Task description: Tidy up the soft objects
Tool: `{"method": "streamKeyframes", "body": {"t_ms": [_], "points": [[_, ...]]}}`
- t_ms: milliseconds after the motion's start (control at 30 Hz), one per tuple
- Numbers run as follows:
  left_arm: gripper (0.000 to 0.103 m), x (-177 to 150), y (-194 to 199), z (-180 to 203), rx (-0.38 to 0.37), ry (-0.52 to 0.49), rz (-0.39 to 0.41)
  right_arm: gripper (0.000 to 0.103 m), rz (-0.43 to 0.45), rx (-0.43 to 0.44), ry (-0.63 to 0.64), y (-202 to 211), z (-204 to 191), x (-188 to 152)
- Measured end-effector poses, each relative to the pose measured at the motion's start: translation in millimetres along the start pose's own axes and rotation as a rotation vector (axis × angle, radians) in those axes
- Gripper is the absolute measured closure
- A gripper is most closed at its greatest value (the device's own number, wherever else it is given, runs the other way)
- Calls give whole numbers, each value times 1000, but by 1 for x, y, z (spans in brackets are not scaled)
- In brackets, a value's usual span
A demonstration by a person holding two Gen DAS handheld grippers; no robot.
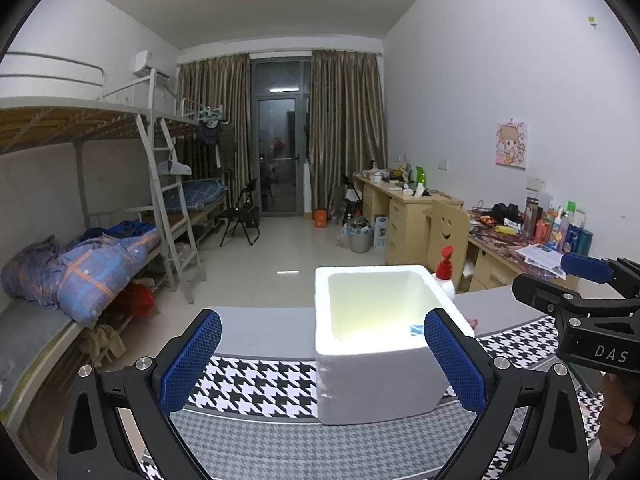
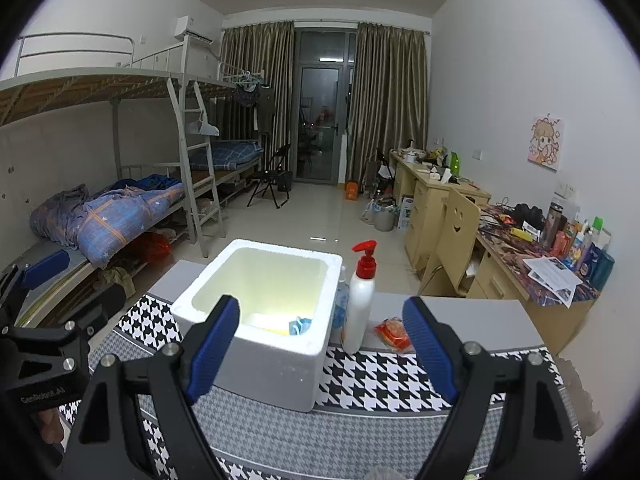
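Foam box point(image 2: 256, 320), white, open-topped, sits on the houndstooth cloth point(image 2: 380, 380) at centre frame in both views. Soft items lie on its floor at the near right corner: a small blue piece point(image 2: 300, 325) and something yellow beside it, possibly a sponge; the glare inside makes this hard to tell.

Right gripper point(image 2: 322, 350): fingers wide apart, nothing between the pads; the box's near wall shows in the gap, beyond the tips, not touched.

Left gripper point(image 1: 322, 358): fingers likewise spread and empty, the box seen between them, apart from both pads.

Pump bottle point(image 2: 360, 304) with red top stands just right of the box. Orange packet point(image 2: 394, 334) lies to the bottle's right.
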State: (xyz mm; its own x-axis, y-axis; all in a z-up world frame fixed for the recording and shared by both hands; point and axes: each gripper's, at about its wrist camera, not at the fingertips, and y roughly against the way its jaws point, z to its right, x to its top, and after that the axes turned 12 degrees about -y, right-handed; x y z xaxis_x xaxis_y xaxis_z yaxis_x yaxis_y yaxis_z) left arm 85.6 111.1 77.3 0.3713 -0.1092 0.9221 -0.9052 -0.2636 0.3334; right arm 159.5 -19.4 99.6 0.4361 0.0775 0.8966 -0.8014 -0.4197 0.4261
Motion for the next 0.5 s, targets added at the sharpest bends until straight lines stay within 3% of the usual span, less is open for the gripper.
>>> {"method": "streamKeyframes", "body": {"t_ms": [500], "points": [[1, -2, 26, 18, -49, -5, 43, 12, 46, -21, -14, 33, 16, -13]]}}
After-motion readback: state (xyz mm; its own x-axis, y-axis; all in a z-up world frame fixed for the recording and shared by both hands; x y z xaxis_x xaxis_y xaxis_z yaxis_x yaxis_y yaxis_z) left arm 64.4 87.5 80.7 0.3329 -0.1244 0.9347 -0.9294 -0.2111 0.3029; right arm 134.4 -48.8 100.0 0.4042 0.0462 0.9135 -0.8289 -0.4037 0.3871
